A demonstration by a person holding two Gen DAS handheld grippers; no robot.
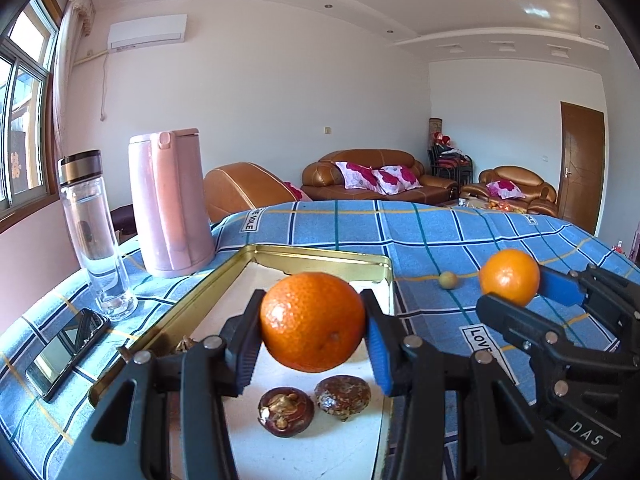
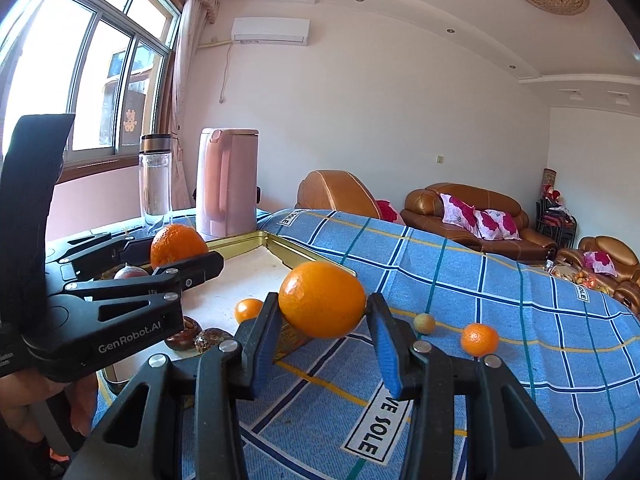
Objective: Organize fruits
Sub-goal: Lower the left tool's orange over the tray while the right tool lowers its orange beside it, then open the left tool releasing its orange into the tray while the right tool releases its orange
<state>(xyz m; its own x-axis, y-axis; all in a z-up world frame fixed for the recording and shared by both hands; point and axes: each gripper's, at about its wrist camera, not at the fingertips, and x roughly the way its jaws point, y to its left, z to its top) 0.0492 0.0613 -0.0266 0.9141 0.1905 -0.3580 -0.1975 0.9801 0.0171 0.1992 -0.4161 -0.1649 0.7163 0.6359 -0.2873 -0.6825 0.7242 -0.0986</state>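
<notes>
Two black hand-held tools above a desk (image 1: pixel 440 232) draped in blue plaid cloth, each carrying one orange. Left gripper (image 1: pixel 312 328): jaws pinching a large orange (image 1: pixel 312 322) at its widest girth, blue ribbed pads pressed at 9 and 3 o'clock, fruit hanging over a gold-rimmed metal tray (image 1: pixel 320 258) with a pale floor. Right gripper (image 2: pixel 322 322): jaws pinching a smoother, slightly oval orange (image 2: pixel 322 300) the same way, held over the cloth just right of the tray. Rind dimpled and glossy, probably firm yet yielding; moderate weight; likely to roll once set down and to bruise under a hard squeeze, so a hold across the middle seems best. On the tray floor at 6 o'clock, two dark brown, wrinkled round fruits (image 1: pixel 314 404), one split open. On the cloth toward 2 o'clock, a small tangerine (image 2: pixel 479 339) and a tiny yellow-green fruit (image 2: pixel 424 323). At 10 o'clock, a pink kettle (image 1: pixel 170 200), a clear bottle (image 1: pixel 94 232), a dark phone (image 1: pixel 66 356).
</notes>
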